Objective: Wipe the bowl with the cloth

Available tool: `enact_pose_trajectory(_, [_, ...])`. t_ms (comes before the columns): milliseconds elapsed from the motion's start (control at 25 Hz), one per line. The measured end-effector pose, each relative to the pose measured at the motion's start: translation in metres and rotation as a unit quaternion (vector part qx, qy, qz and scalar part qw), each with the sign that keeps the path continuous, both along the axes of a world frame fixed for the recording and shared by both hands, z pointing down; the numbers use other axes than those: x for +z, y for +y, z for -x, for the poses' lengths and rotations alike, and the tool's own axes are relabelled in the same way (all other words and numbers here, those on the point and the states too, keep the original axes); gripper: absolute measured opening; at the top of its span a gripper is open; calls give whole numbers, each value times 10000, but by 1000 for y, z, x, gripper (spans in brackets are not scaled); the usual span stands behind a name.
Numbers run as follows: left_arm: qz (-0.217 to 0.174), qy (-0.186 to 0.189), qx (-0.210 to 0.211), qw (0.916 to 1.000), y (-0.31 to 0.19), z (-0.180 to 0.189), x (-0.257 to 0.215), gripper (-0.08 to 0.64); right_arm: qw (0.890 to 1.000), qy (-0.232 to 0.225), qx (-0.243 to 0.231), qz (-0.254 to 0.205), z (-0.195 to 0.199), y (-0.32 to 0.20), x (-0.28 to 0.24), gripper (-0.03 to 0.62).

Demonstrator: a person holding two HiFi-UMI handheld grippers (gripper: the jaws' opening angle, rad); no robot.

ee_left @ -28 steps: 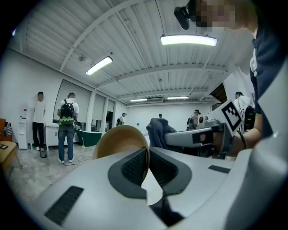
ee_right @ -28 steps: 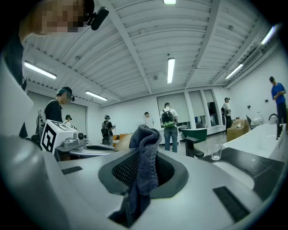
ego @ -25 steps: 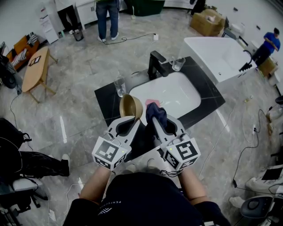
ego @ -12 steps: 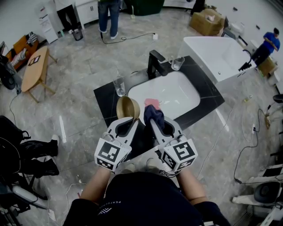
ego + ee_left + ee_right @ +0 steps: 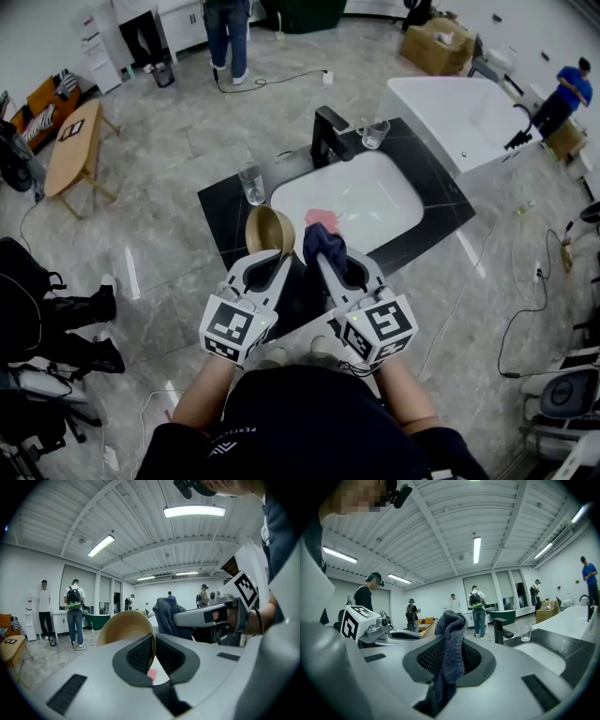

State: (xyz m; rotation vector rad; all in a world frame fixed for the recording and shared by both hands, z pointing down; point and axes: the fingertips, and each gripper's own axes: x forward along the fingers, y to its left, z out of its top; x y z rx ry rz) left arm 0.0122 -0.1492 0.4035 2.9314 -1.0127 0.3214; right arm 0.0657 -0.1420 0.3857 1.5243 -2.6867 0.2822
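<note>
Tan round bowl [image 5: 270, 232] clamped by its rim in left gripper [image 5: 281, 255], over near edge of black stone counter [image 5: 439, 214], mouth tipped back toward wearer. Dark blue-grey cloth [image 5: 324, 242] pinched in right gripper [image 5: 324, 259]; lay just right of bowl, level with it.

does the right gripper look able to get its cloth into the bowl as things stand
Probably yes: the right gripper holds the cloth right beside the bowl, which the left gripper holds by its rim, with nothing between them.
</note>
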Motion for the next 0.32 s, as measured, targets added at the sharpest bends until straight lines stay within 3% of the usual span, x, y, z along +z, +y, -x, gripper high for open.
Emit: enact_pose_trajectory(320, [6, 23, -1, 10000, 1, 2, -4, 15, 10000, -25, 63, 1, -3, 1, -2, 66])
